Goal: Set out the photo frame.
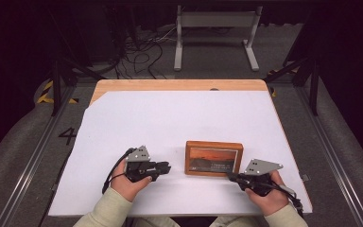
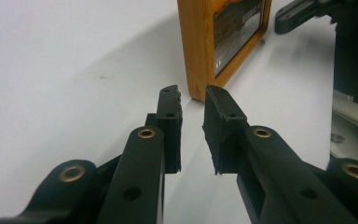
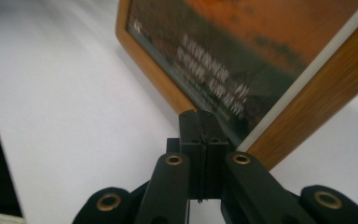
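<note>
- A wooden picture frame (image 1: 213,158) with an orange sunset print was seen standing on the white desk (image 1: 170,118), toward 5 o'clock from the desk's middle in the high view.
- The left tool (image 1: 166,167) was held just at 9 o'clock of the frame, apart from it; in the left gripper view its jaws were seen parted by a narrow gap, with nothing between them and the frame's (image 2: 200,46) near corner just beyond their tips.
- The right tool (image 1: 230,177) was held at the frame's 5 o'clock corner; in the right gripper view its jaws were pressed fully together, empty, with their tips right at the lower edge of the frame (image 3: 307,107); contact could not be told.
</note>
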